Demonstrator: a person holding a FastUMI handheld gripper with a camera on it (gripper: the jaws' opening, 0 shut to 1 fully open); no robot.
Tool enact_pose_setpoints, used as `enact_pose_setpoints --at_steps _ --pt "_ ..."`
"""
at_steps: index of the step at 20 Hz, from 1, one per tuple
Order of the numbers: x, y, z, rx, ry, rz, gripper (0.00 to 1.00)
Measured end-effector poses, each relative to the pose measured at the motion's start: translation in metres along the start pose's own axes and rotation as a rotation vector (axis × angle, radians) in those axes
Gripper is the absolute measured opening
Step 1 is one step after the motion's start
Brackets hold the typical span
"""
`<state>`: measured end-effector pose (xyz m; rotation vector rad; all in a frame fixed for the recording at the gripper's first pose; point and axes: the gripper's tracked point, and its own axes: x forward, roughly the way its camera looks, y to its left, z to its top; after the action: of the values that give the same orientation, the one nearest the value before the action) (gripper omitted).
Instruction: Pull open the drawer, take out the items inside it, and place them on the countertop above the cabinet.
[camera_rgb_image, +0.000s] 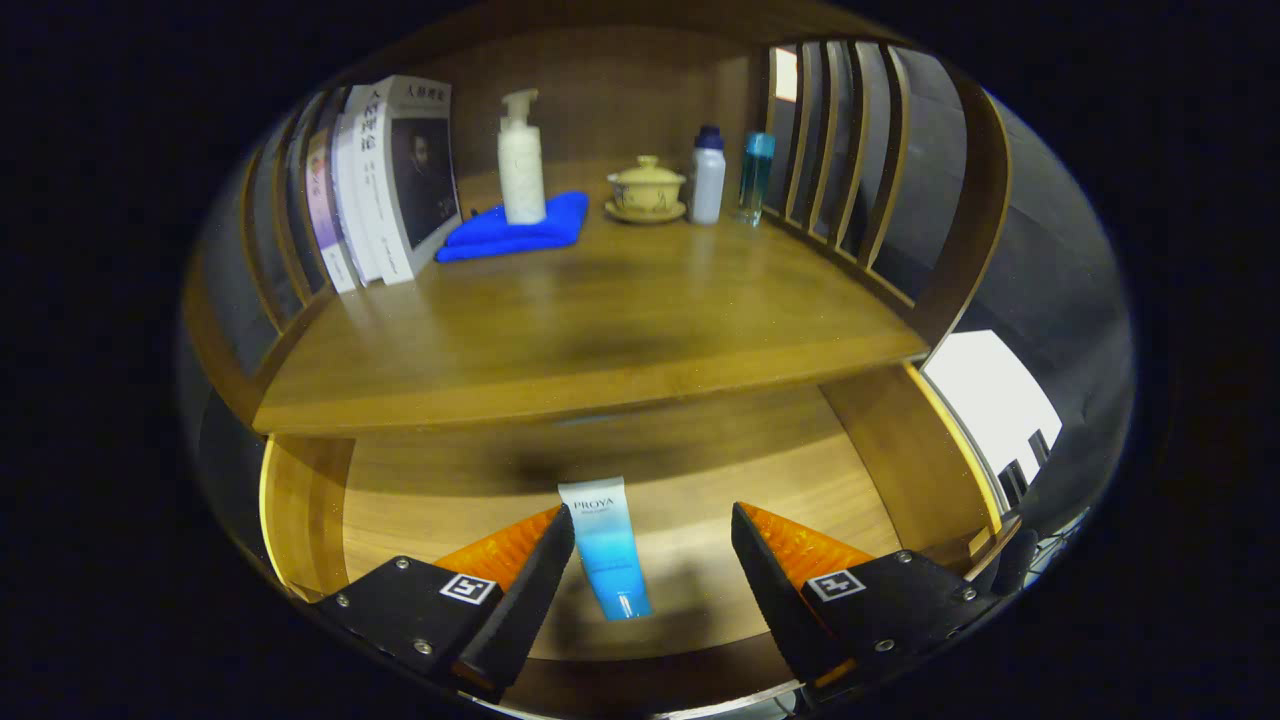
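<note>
The wooden drawer (850, 500) stands pulled open below the countertop (600, 330). A white-and-blue tube (610, 545) lies flat on the drawer floor, cap end toward me. My gripper (652, 525) hangs open above the drawer, and the tube lies between the two fingers, closer to the left finger (530, 580). Neither finger presses on it. The right finger (770, 580) is well apart from the tube.
On the countertop stand several books (385, 180) at the left, a white pump bottle (521, 160) on a folded blue cloth (515, 230), a lidded tea cup (647, 188), a white bottle (708, 175) and a teal bottle (756, 175). Slatted wooden sides (850, 140) flank the shelf.
</note>
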<state>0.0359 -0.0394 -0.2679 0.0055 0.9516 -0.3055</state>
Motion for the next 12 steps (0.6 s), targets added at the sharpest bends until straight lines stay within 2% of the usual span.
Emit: enact_pose_setpoints --at_steps 8,12 --pt "0.025 0.021 -0.035 -0.088 0.18 -0.001 0.97" --pt "0.034 0.029 -0.04 -0.07 0.237 0.025 0.97"
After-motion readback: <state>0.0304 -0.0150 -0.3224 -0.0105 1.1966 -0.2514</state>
